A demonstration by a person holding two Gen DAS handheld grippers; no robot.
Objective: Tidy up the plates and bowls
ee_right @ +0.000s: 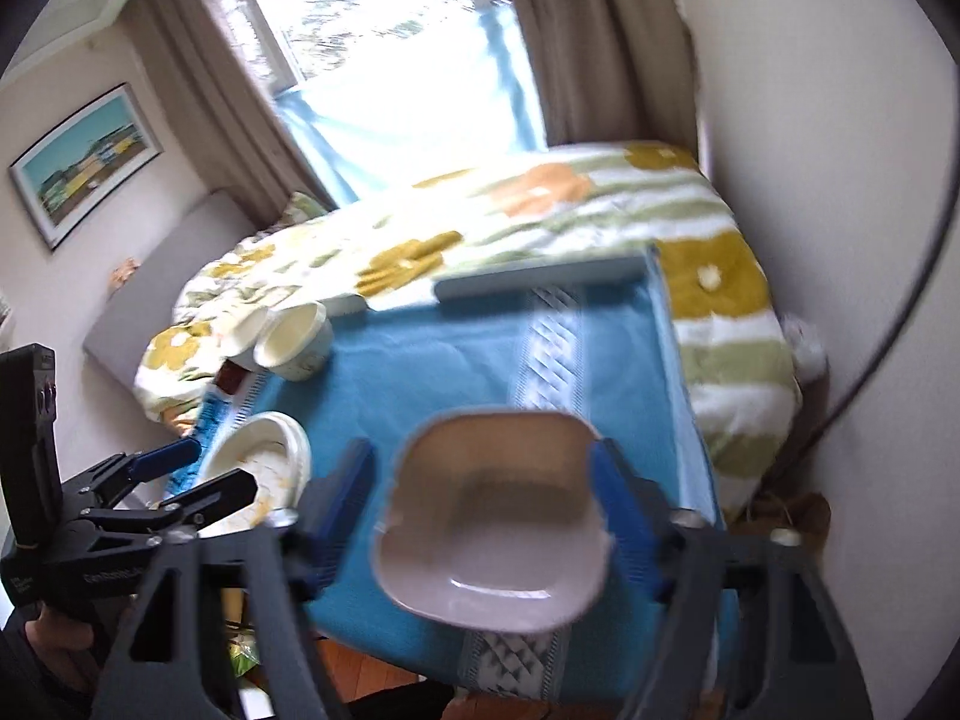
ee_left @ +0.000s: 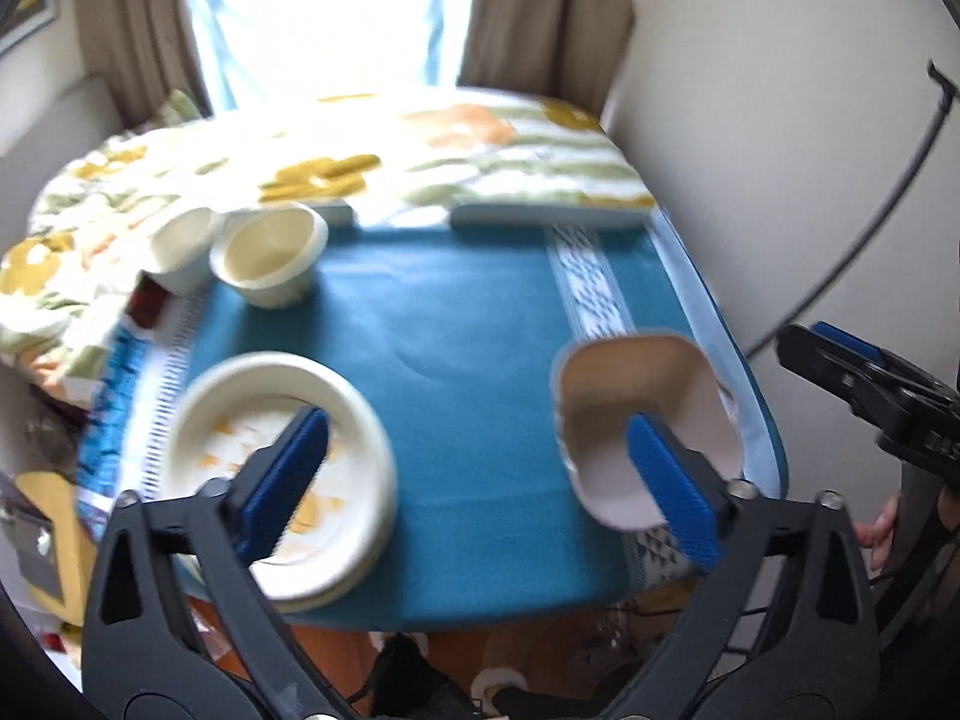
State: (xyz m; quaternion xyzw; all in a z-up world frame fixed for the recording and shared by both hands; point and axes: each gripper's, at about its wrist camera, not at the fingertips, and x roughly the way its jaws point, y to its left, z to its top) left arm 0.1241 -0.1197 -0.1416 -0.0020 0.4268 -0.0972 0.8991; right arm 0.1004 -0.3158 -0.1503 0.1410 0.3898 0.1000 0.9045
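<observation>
A stack of white round plates (ee_left: 204,420) with yellow stains lies at the front left of the teal-clothed table (ee_left: 468,312). A pinkish square bowl (ee_left: 636,384) rests near the table's right edge. Two cream bowls (ee_left: 270,264) stand side by side at the back left. My left gripper (ee_left: 480,486) hangs open above the cloth between the plates and the square bowl, nothing in it. In the right wrist view my right gripper (ee_right: 483,510) is open above the square bowl (ee_right: 492,516), which shows between the blue pads and lies on the cloth. The plates (ee_right: 264,450) show beside the left gripper (ee_right: 204,471).
A bed with a flowered quilt (ee_left: 360,144) butts against the table's far side, and a pale board (ee_right: 540,282) lies along that edge. The wall (ee_left: 750,120) with a hanging black cable stands close on the right. Floor clutter shows below the front edge.
</observation>
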